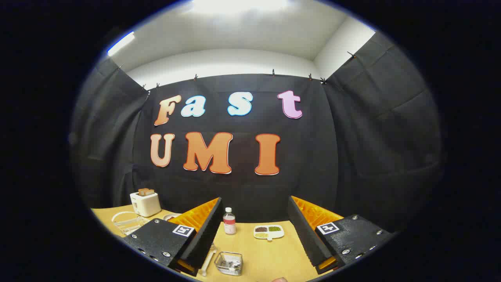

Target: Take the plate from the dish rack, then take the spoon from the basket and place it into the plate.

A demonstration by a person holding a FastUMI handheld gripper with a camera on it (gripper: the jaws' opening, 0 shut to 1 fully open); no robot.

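While fingers (256, 235) gape, basket (229, 263) between

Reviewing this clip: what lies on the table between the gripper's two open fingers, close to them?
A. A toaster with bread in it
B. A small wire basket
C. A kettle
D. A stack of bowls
B. The small wire basket sits on the table between the spread fingers of the gripper, which hold nothing; the toaster stands far off beyond the left finger.
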